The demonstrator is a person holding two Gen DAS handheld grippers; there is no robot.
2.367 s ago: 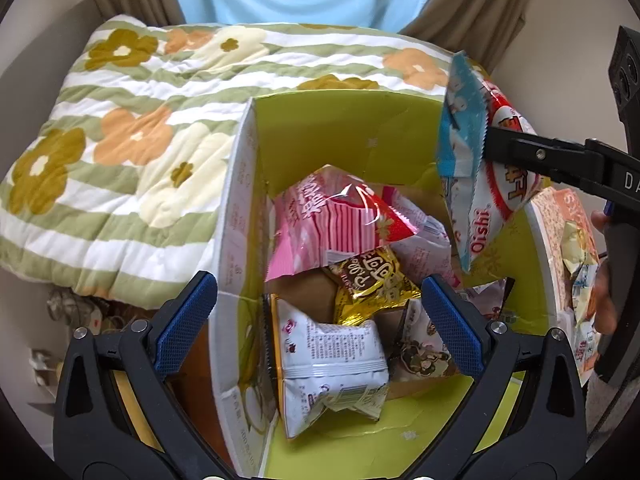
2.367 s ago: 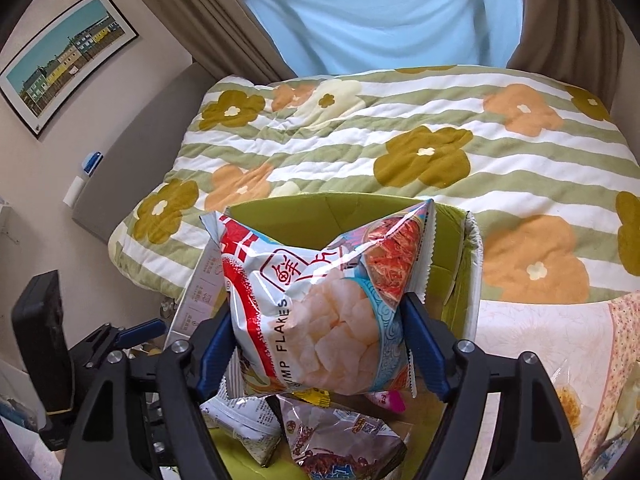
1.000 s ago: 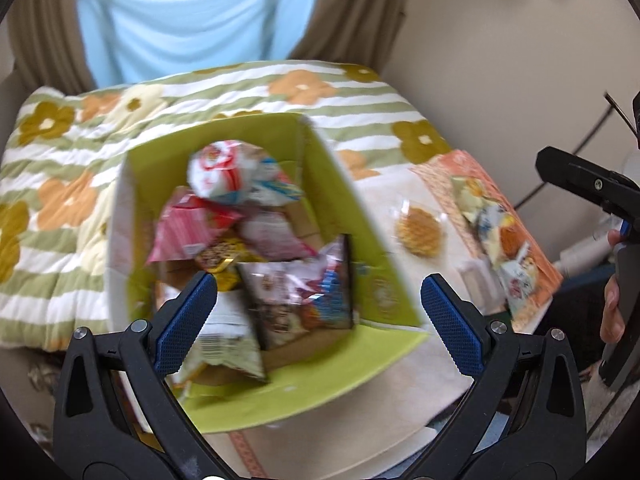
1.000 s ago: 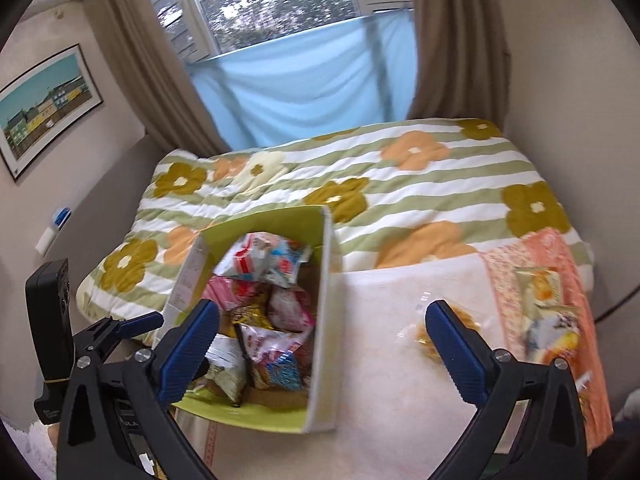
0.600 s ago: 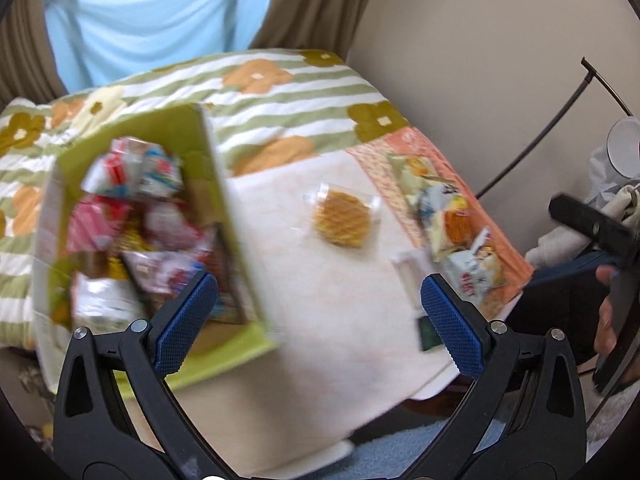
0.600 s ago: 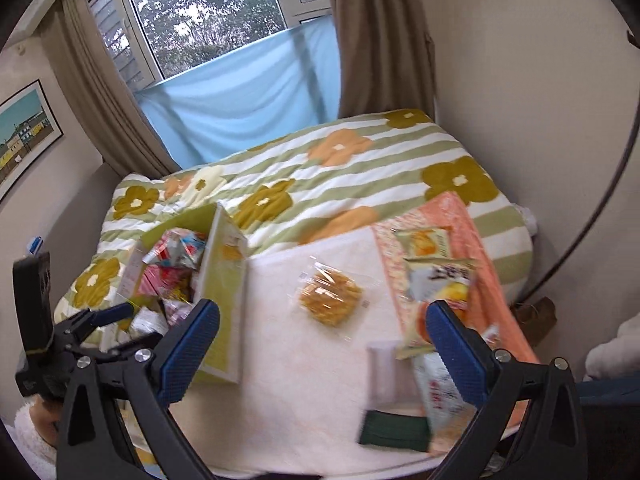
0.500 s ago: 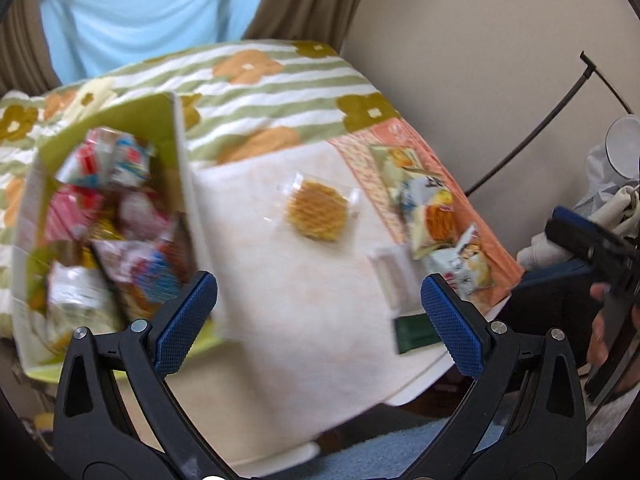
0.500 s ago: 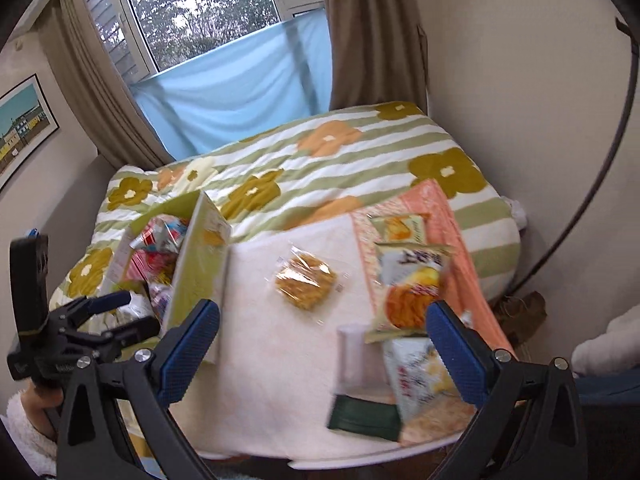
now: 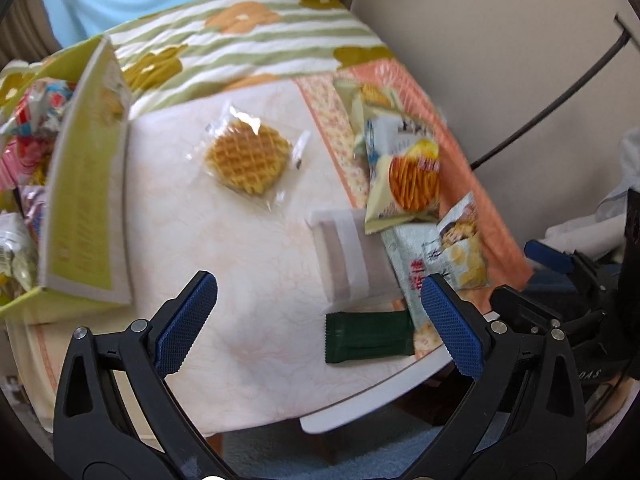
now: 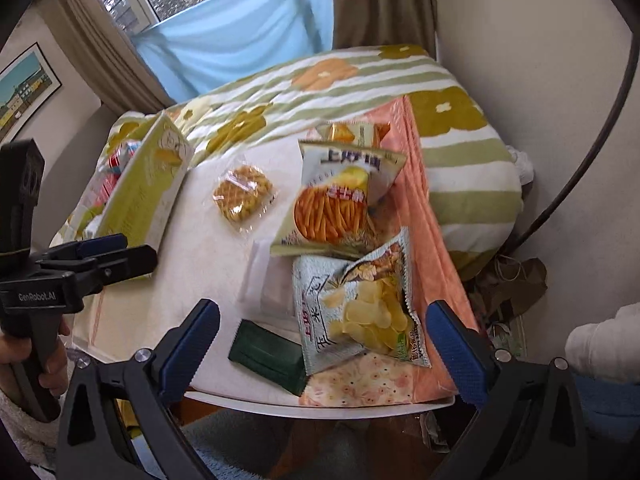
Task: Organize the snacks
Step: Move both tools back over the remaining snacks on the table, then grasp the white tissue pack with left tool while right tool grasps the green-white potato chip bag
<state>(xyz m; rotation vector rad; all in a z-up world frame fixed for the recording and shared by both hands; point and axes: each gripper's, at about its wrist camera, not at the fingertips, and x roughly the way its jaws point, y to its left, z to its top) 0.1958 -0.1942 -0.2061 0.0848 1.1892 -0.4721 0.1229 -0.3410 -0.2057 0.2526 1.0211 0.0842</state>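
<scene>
Left wrist view: the left gripper point(image 9: 316, 320) hangs above the white table point(image 9: 248, 288) with its jaws wide apart and nothing between them, judged free to take the next pack
Box: the green box point(image 9: 84, 208) stands on the table's left end, already holding several packs, so it reads as the collecting spot
Loose snacks: a wrapped waffle point(image 9: 248, 158) lies alone mid-table; a dark green packet point(image 9: 368, 338) sits by the near edge, just beside the chip bag point(image 9: 452, 256)
Right wrist view: the right gripper point(image 10: 320, 344) is also spread open and empty, poised over the chip bag point(image 10: 360, 308)
Stick snack bag: the stick snack bag point(image 10: 340, 200) overlaps the chip bag on the orange cloth point(image 10: 424, 216)
Judgement: at least 4 packs remain outside the box
</scene>
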